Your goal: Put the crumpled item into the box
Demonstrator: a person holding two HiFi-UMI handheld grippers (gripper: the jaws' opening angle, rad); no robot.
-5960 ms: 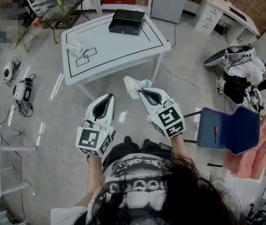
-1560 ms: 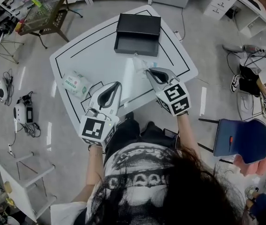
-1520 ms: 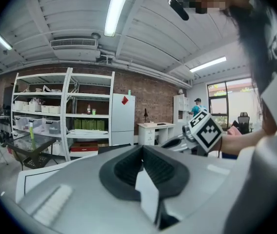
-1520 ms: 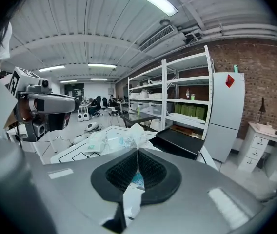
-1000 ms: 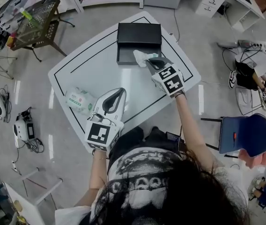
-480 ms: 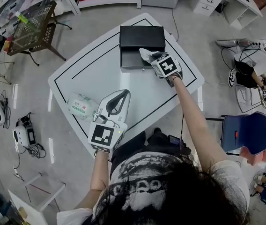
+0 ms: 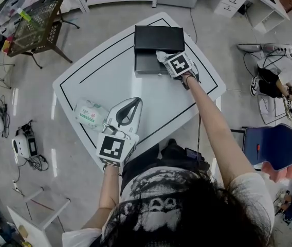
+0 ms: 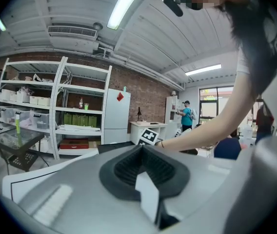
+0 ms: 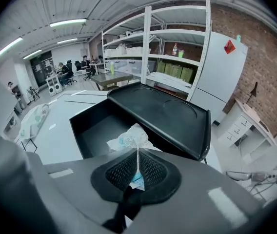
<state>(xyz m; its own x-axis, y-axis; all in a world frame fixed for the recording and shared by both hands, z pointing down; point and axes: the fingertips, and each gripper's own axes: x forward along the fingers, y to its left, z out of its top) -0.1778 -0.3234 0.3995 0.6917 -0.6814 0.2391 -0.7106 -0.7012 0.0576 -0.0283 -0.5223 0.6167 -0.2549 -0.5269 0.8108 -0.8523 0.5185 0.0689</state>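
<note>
Crumpled item, white with blue print, pinched in the clenched right gripper, just over the open black box on a white table, left gripper closed on nothing, near a tissue pack.

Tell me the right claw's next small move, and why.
Probably open the right claw and let go: it is shut on the crumpled wrapper, which hangs over the open black box, so it should drop inside.
</note>
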